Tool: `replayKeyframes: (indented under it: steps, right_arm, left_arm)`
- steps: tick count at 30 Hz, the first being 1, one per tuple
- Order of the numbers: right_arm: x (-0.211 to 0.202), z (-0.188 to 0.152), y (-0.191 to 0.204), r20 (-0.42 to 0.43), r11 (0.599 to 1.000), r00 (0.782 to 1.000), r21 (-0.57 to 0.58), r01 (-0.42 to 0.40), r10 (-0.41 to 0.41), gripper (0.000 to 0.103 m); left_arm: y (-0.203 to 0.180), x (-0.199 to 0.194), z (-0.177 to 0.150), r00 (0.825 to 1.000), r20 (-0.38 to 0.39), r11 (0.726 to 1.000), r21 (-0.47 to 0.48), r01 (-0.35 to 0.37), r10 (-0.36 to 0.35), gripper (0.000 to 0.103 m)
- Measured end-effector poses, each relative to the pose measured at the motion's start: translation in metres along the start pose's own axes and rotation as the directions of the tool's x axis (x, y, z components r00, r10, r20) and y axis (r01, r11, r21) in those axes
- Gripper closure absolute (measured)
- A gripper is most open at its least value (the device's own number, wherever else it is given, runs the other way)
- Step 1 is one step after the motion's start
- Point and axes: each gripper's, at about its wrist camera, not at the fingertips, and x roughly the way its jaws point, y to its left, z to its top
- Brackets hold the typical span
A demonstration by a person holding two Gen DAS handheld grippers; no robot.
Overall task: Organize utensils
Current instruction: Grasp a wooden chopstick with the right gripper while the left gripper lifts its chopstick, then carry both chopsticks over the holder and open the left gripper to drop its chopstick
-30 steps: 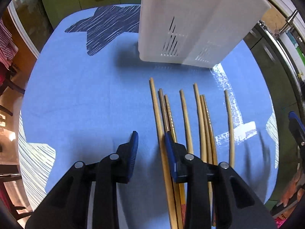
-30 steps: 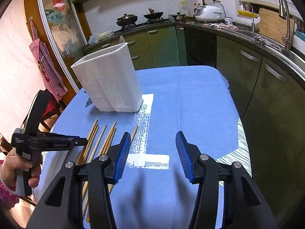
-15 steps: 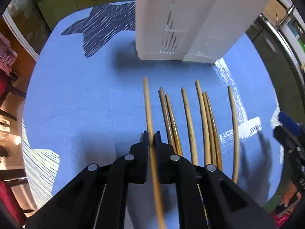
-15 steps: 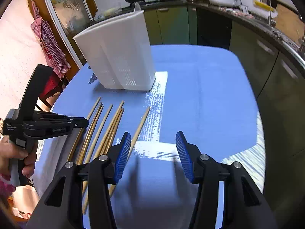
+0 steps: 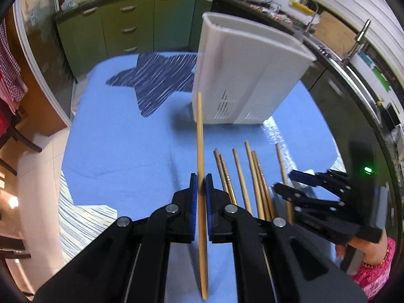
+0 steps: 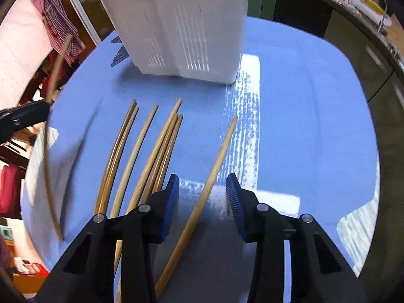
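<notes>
- Room: kitchen, green cabinets [image 5: 121, 32] along the far wall, a sink tap at the right edge. Worktop [image 5: 121, 136] under a blue cloth, soft weave, with a dark star print and pale streaked patches.
- Holder [image 5: 242, 75]: white plastic caddy, tall, flat-sided, slotted vents low on its walls, standing upright at the far side of the worktop.
- Chopsticks [image 6: 141, 156]: pale wood or bamboo, slim and round, smooth; six lie roughly parallel on the cloth just short of the holder, three of them bunched and touching.
- Left tongs [image 5: 199, 192]: I have them clenched on one chopstick [image 5: 200, 136], gripped near its middle and lifted off the cloth, tip aimed at the holder's near wall.
- Right tongs [image 6: 202, 197]: released, jaws wide, straddling the outermost stick [image 6: 214, 161], which lies apart from the rest on the cloth; not yet gripping it.
- Risk, left: a smooth round stick held mid-length could pivot or slip between the pads; I judge that carrying it forward at this height would strike the wall rather than clear the rim.
- Risk, right: closing on a thin stick flat against soft cloth could pinch fabric or roll the stick away; the left-hand finger sits near the bunched three and could nudge them.
- Risk, shared: the light holder could tip if knocked.
</notes>
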Motion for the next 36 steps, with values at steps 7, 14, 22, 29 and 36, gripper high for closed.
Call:
replayKeyframes:
  steps: [7, 14, 22, 29, 36]
  right_arm:
    - [0.005, 0.013, -0.005, -0.045, 1.0, 0.999, -0.001, 0.029, -0.029, 0.094]
    - [-0.014, 0.005, -0.009, 0.019, 1.0, 1.0, 0.024, -0.02, 0.019, 0.096]
    - [-0.101, -0.012, -0.02, 0.239, 0.994, 0.967, 0.045, -0.098, 0.084, 0.096]
    - [-0.159, -0.031, -0.027, 0.359, 0.991, 0.928, 0.041, -0.126, 0.103, 0.096]
    - [-0.195, -0.031, -0.029, 0.43, 0.988, 0.893, 0.021, -0.154, 0.13, 0.096]
  left_arm:
    - [-0.005, -0.026, -0.006, 0.998, 0.063, 0.999, 0.038, 0.022, -0.025, 0.097]
    - [-0.008, -0.039, -0.012, 0.995, 0.084, 0.997, 0.061, 0.039, -0.044, 0.097]
    - [-0.017, -0.064, -0.015, 0.99, 0.125, 0.993, 0.107, 0.056, -0.069, 0.097]
    - [-0.021, -0.085, -0.017, 0.982, 0.17, 0.989, 0.133, 0.059, -0.082, 0.097]
    - [-0.024, -0.095, -0.005, 0.977, 0.196, 0.988, 0.145, 0.06, -0.088, 0.097]
